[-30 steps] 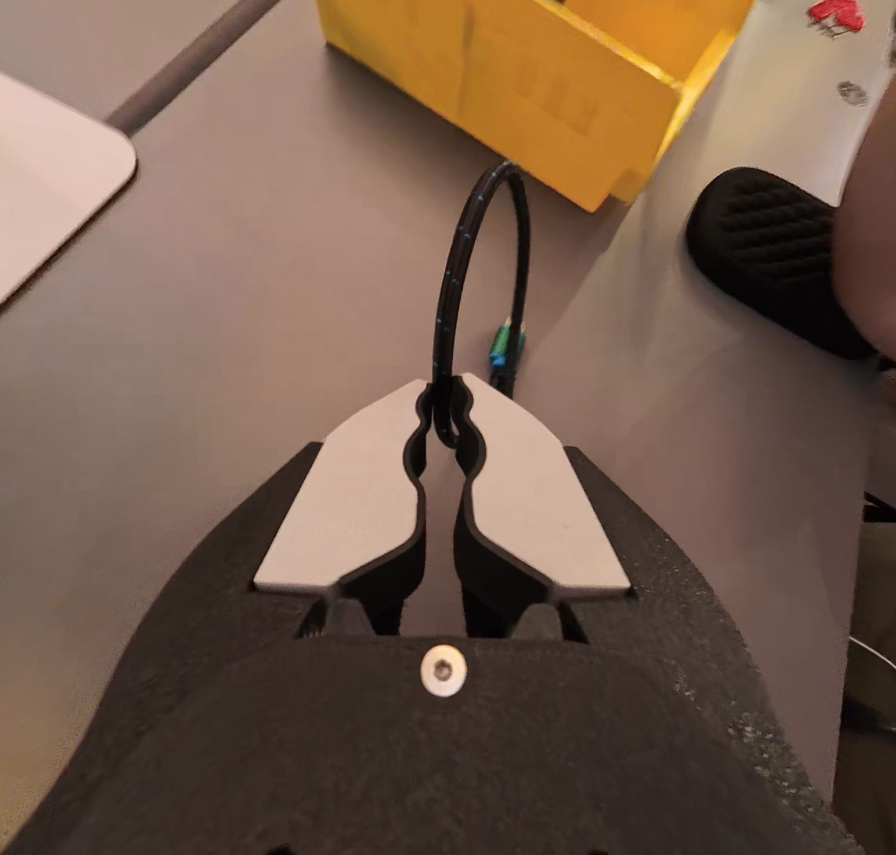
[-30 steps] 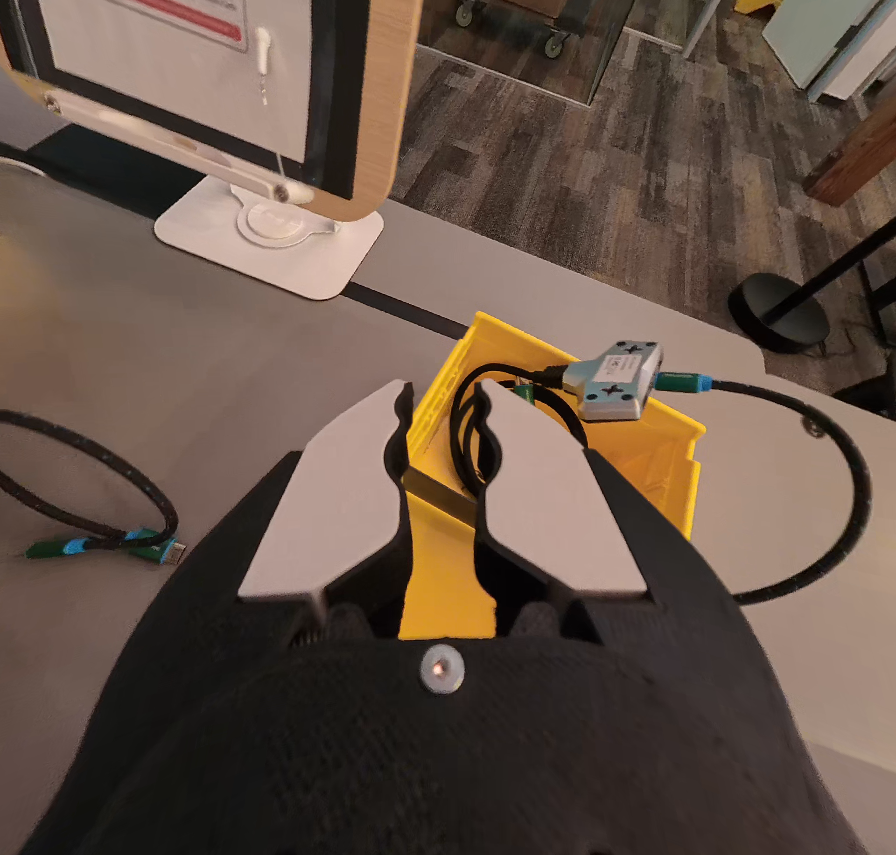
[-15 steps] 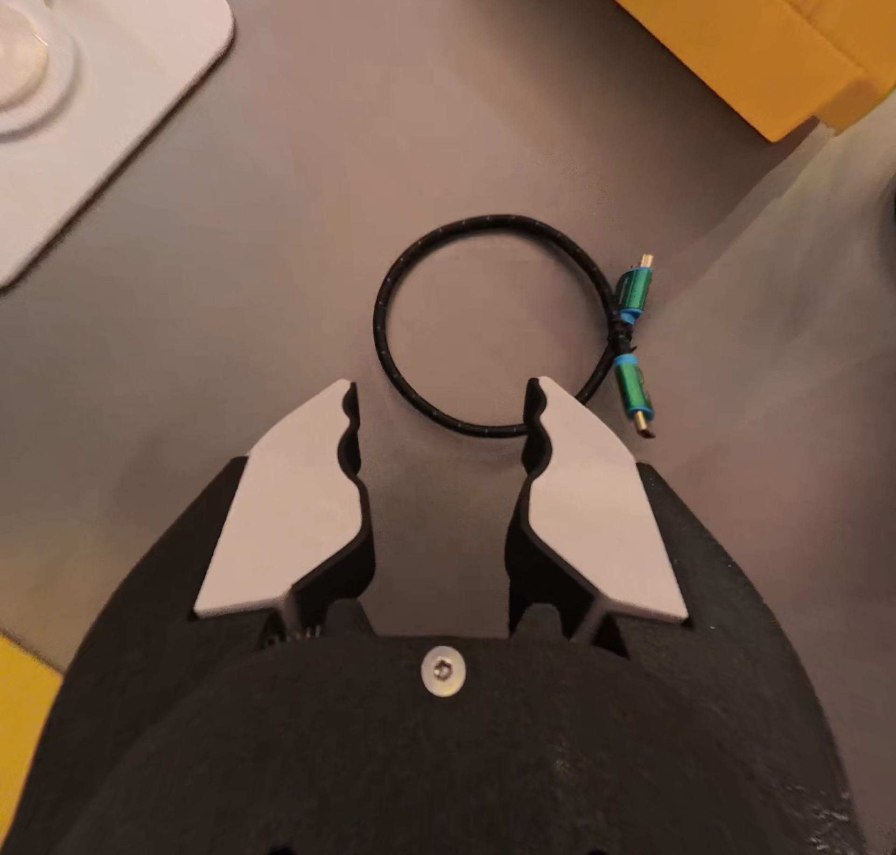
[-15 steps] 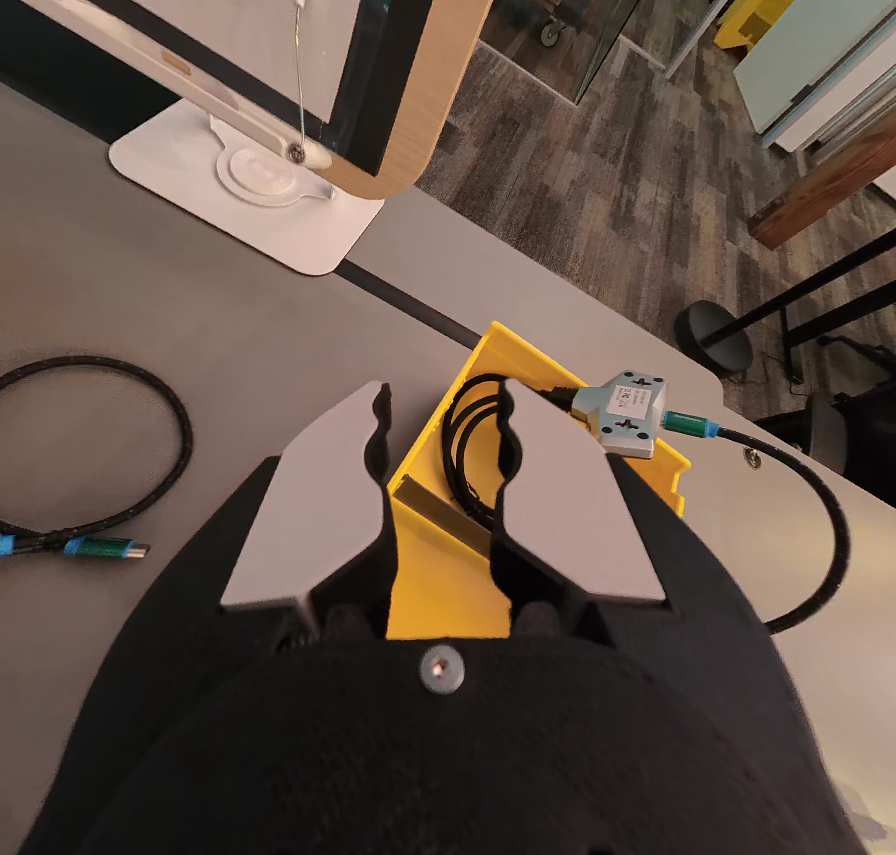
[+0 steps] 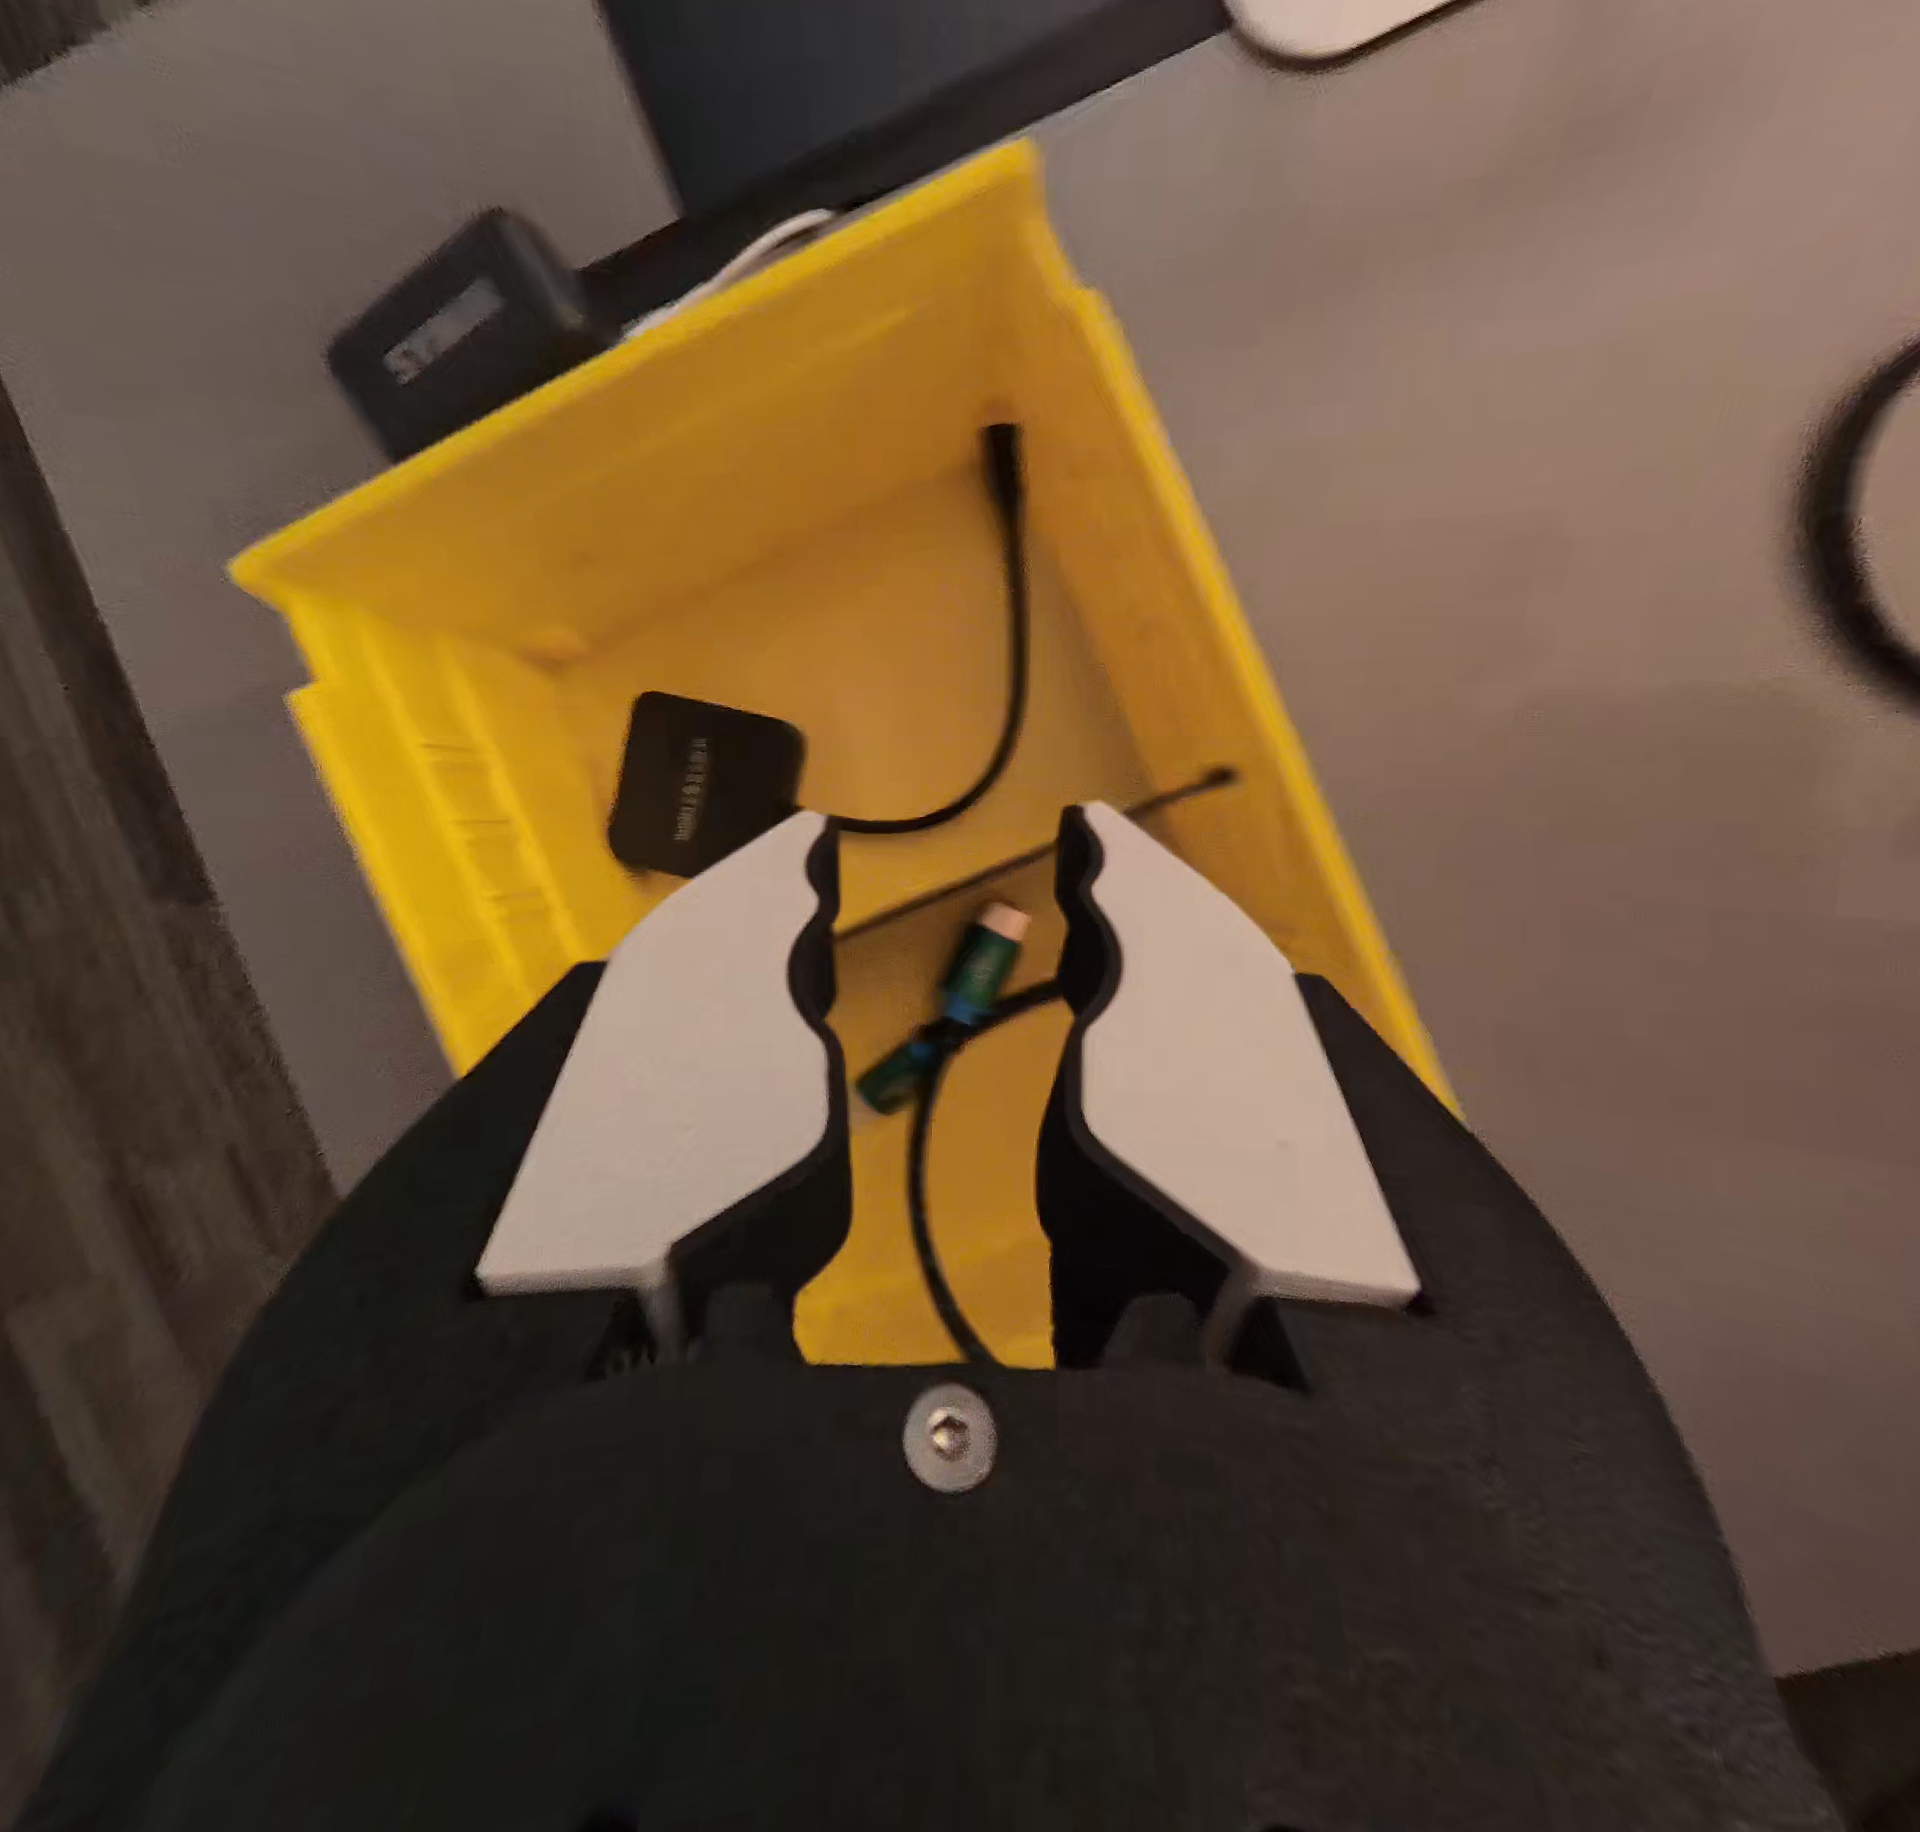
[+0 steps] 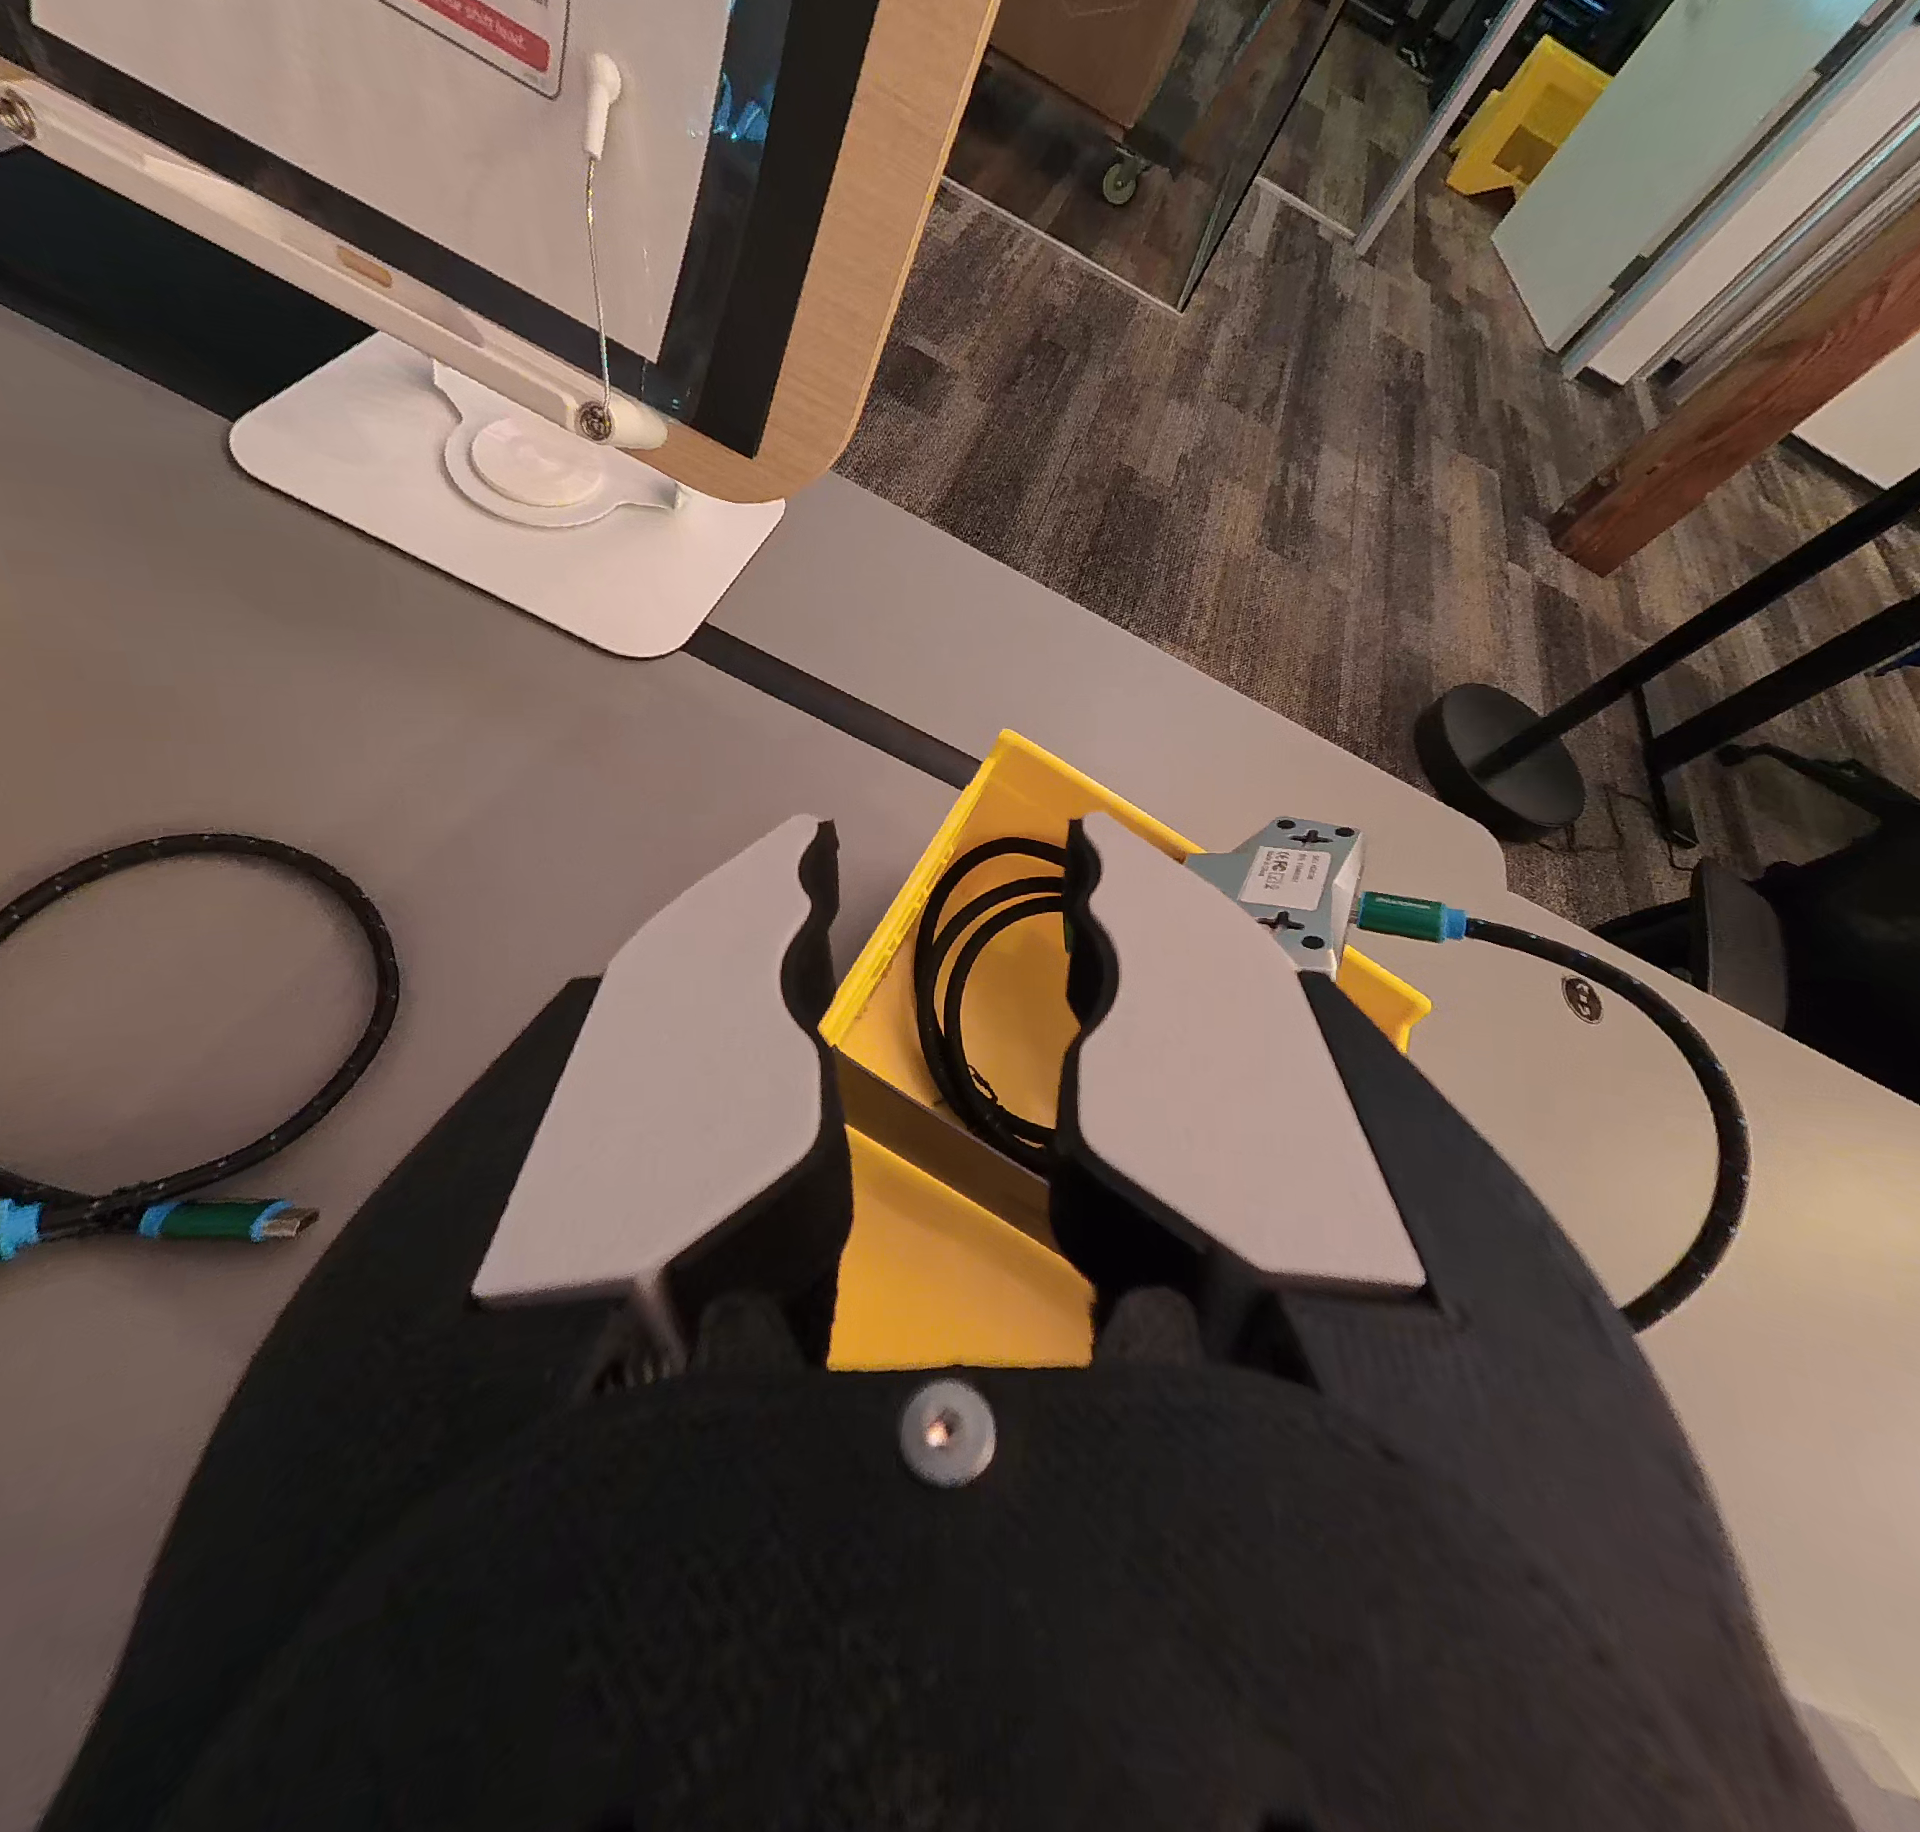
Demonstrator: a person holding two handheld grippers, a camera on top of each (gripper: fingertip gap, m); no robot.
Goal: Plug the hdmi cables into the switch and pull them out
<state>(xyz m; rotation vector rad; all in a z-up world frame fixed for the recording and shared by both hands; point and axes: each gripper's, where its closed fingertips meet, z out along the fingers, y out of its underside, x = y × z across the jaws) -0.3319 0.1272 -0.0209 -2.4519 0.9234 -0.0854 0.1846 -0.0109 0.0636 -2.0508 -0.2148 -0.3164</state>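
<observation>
Over the yellow bin (image 5: 665, 494) the left gripper (image 5: 943, 826) hangs empty, jaws apart, above a blurred green-plugged cable (image 5: 971, 982), while the right gripper (image 6: 948, 832), likewise spread, half hides the grey switch (image 6: 1294, 883) on another yellow bin's (image 6: 1382, 993) rim near the desk's (image 6: 312, 722) far edge.

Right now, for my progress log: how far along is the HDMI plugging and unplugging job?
Done: one green-tipped braided black cable sits plugged into the grey switch. In hand: nothing; left gripper and right gripper are open. Remaining: the loose braided cable on the table needs plugging, then all pulled out.
</observation>
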